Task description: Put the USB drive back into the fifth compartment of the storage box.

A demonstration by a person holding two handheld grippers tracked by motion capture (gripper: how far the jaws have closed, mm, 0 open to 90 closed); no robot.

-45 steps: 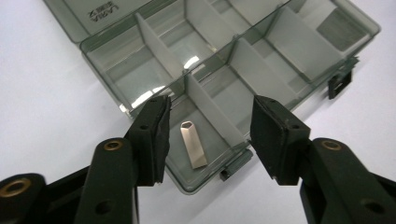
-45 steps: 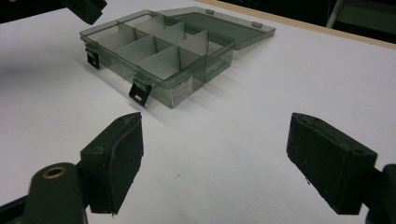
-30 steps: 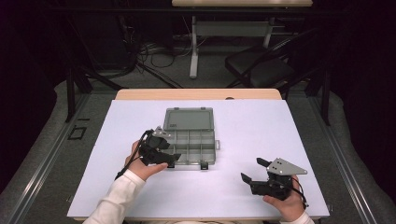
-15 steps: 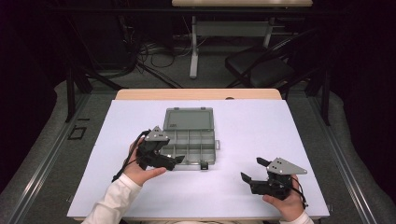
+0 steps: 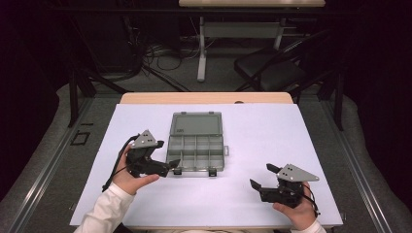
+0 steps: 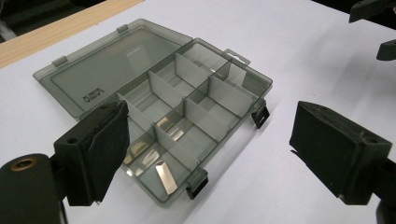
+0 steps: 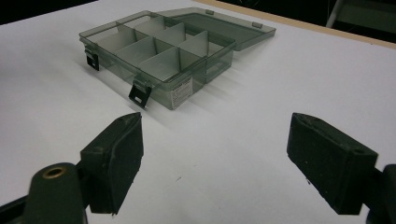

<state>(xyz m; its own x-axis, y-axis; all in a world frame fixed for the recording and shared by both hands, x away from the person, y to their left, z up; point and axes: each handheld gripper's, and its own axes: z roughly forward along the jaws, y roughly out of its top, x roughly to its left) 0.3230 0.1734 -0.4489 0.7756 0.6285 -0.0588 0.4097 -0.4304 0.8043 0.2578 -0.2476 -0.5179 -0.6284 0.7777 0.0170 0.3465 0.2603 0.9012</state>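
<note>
High view: clear grey box [image 5: 196,148] lying near the middle of the white counter [image 5: 272,131], lid folded flat open toward the far edge, divided tray toward the near edge, two black latches hanging off the near wall. Left tongs [image 5: 165,158] just beside the box's near-left corner, tips close to the left latch, jaws apart with nothing between them, having just been opening. Left hand [image 5: 127,174] wrapped around the body, white sleeve [image 5: 104,211] running in from the near edge. Right tongs [image 5: 260,177] well apart from the box, toward the near-right corner of the counter, jaws spread, pointing left, held by the right hand [image 5: 296,211] at the near edge.

Left gripper view: two black pads wide apart, one low at the left, one at the right, bare counter and the box's near-left corner between them. Box compartments split by pale dividers, lid lying flat on the counter beyond.

Right gripper view: both pads spread wide above bare white counter, gripping nothing. Box [image 7: 163,51] farther off toward the far-left, lid open behind it, latches hanging loose on the facing wall.
</note>
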